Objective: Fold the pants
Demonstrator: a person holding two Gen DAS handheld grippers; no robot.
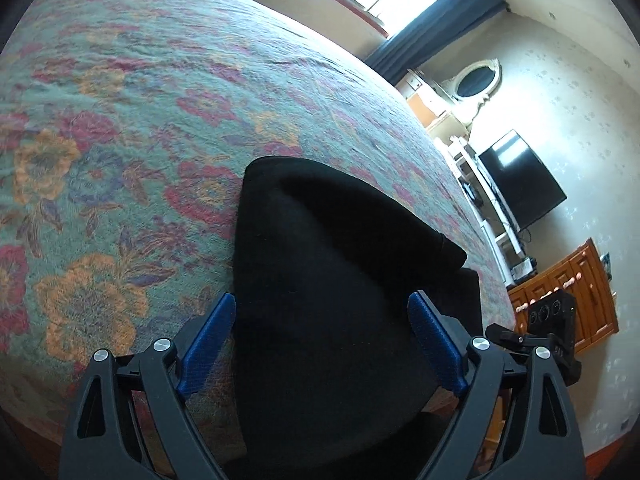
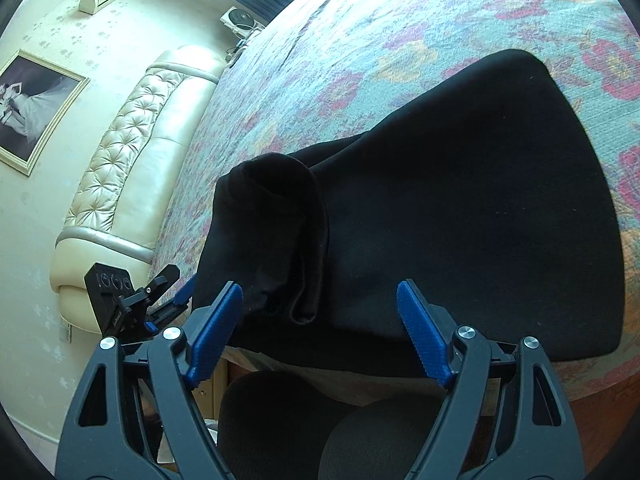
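Floral bedspread covers the bed, and the black pants lie folded at its near edge, just ahead of both pairs of fingers. On the left gripper the blue fingers stand apart, with nothing clamped. The right gripper also has its fingers apart, with a rolled fold of cloth beyond the left pad. The fabric is so dark its creases barely show, and its near edge is cut off behind the grippers.
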